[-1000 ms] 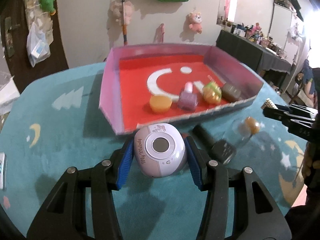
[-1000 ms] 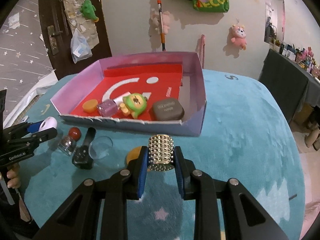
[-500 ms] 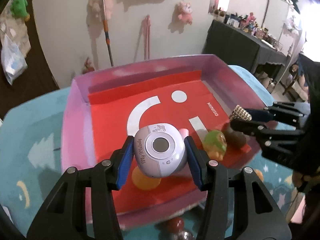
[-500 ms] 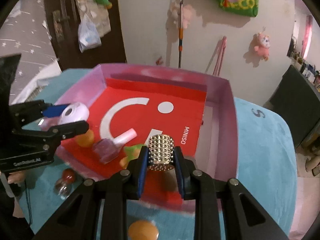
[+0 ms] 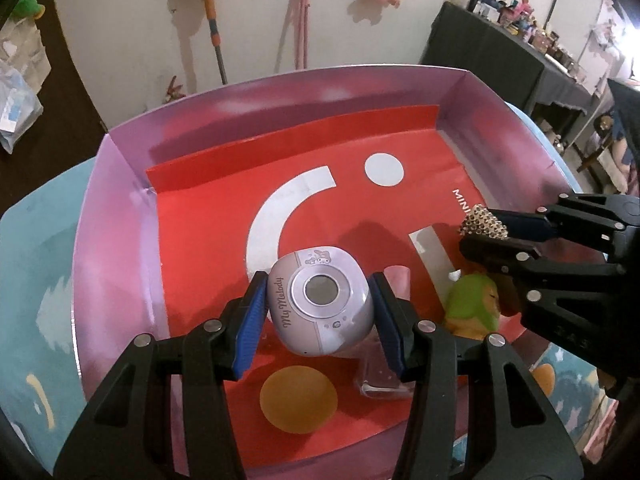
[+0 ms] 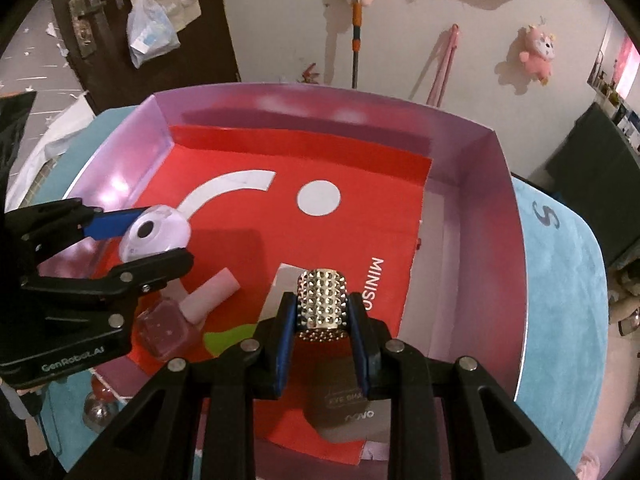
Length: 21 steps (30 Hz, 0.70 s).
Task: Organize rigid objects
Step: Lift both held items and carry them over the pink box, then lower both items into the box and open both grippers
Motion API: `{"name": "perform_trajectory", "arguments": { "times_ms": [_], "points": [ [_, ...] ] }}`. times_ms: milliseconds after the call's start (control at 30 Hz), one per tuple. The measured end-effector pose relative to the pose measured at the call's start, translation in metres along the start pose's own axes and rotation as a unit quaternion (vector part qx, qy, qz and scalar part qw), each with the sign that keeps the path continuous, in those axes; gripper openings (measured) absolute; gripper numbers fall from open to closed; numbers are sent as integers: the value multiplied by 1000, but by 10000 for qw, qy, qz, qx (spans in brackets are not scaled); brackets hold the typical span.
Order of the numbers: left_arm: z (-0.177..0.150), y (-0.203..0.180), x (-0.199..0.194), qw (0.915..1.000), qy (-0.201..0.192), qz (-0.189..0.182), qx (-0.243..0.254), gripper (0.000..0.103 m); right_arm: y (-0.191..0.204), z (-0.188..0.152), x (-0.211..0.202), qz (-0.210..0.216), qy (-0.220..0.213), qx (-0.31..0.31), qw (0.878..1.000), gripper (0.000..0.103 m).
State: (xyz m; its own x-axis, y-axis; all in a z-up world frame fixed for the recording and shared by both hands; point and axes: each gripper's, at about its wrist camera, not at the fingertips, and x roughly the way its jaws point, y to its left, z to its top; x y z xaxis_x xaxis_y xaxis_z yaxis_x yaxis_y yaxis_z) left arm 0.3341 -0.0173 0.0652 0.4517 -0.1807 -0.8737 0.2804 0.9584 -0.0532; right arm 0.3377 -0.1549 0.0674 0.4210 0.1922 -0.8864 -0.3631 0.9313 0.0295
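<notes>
Both loads hang right over the red-floored tray [image 5: 120, 216]: left gripper [image 5: 318, 312] clamping the My Melody gadget [image 5: 320, 300] near-left, right gripper [image 6: 325, 320] pinching the studded cylinder [image 6: 324, 304] upright, near-right.

Both wrist cameras are looking steeply down, close above the shared box [image 5: 120, 216] [image 6: 496, 216], from opposite sides.
</notes>
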Motion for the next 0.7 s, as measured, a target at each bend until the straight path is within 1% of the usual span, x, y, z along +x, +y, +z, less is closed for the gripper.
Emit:
{"name": "perform_trajectory", "arguments": {
  "times_ms": [167,367,600,700],
  "points": [
    [1,-2,7,9999,115,62,7,48,-3,1,9,-58,166,17,9998,27],
    [0,0,14,9998,185,94,-63,48,-6,-1,12,-77,207,56,9997,28],
    [-3,5,16,9997,200,24,-126,49,-7,-1,13,-51,217,64,9997,28],
    [-3,6,16,9997,207,11,-116,49,-7,-1,14,-62,245,51,9997,31]
  ]
}}
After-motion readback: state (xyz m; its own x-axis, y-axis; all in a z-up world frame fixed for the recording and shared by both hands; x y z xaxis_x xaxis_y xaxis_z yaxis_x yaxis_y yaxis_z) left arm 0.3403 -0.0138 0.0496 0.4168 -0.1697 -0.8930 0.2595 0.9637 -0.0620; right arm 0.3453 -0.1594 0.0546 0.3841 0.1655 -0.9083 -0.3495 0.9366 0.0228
